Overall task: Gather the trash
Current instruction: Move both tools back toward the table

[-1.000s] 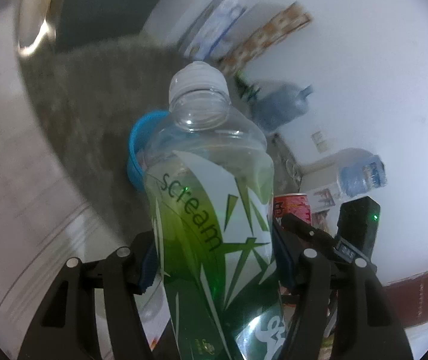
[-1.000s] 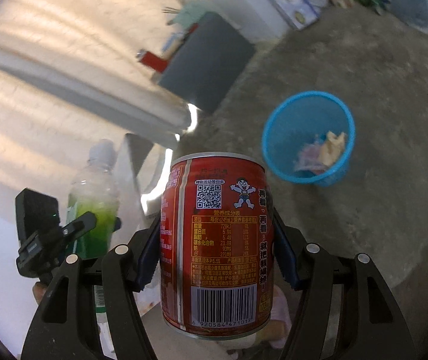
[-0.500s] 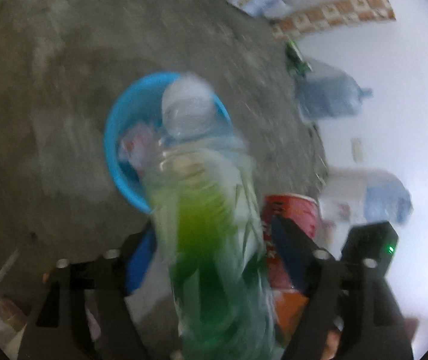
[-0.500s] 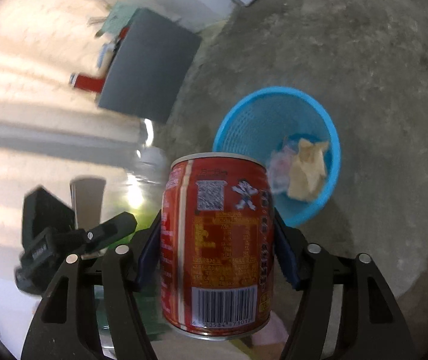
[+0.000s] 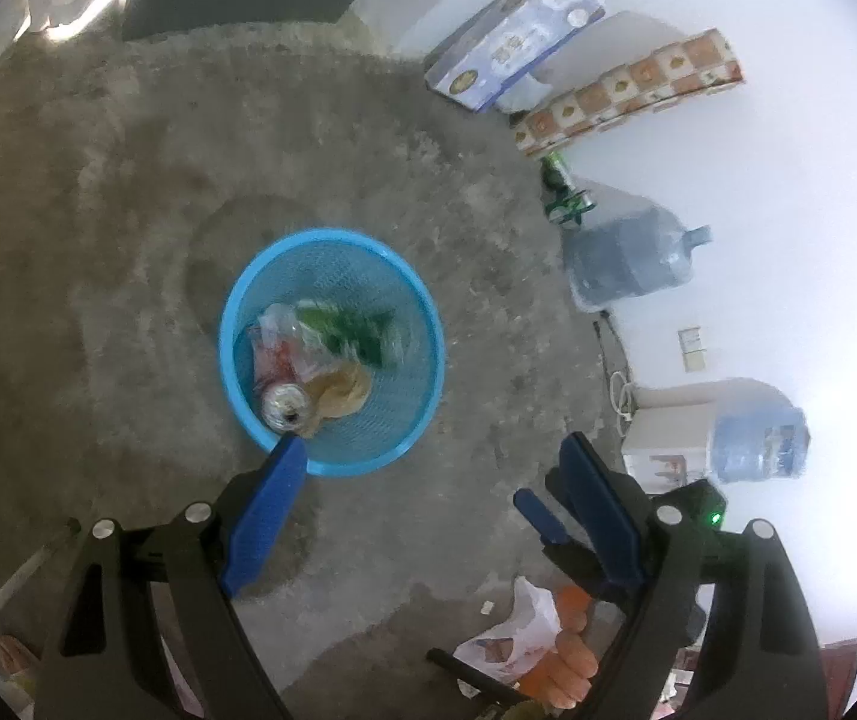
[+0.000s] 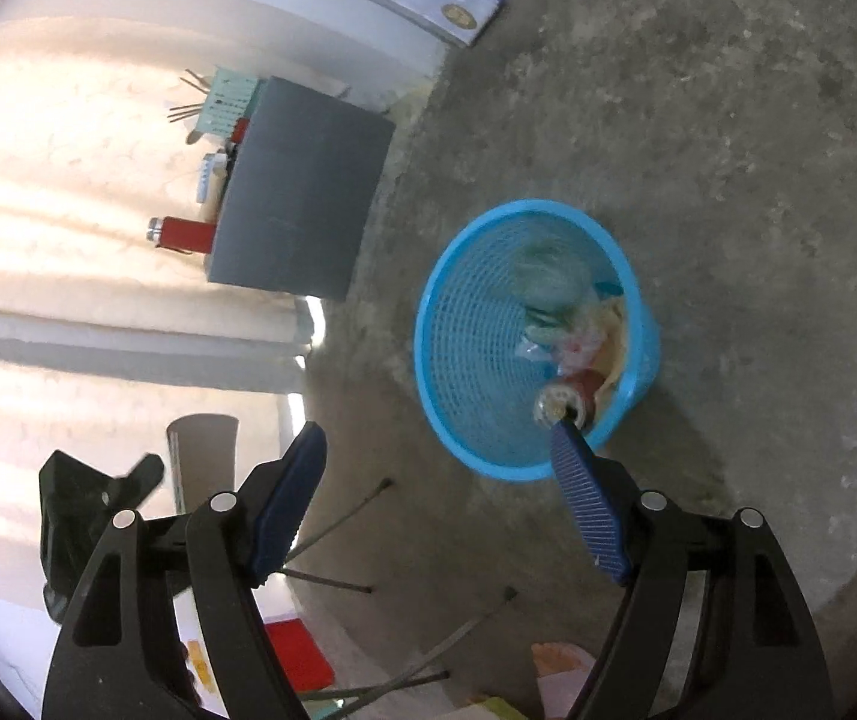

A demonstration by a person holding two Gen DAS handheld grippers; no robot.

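Note:
A blue mesh trash basket (image 5: 410,294) stands on the concrete floor below both grippers; it also shows in the right wrist view (image 6: 464,324). Inside lie the green-labelled bottle (image 5: 350,330), the red can (image 5: 284,405), crumpled paper and plastic wrappers. The can (image 6: 566,402) and the bottle (image 6: 548,276) also show in the right wrist view. My left gripper (image 5: 431,450) is open and empty above the basket's near rim. My right gripper (image 6: 437,438) is open and empty, just left of the basket.
Large water jugs (image 5: 626,264) and a dispenser (image 5: 674,426) stand by the white wall. Boxes (image 5: 512,36) lean on the wall. A grey cabinet (image 6: 302,192) stands at the left. A plastic bag with orange items (image 5: 536,642) lies near me. Thin metal rods (image 6: 338,522) lie low.
Both grippers have opened. The bottle left my left gripper and the red can left my right gripper; both now lie in the blue basket.

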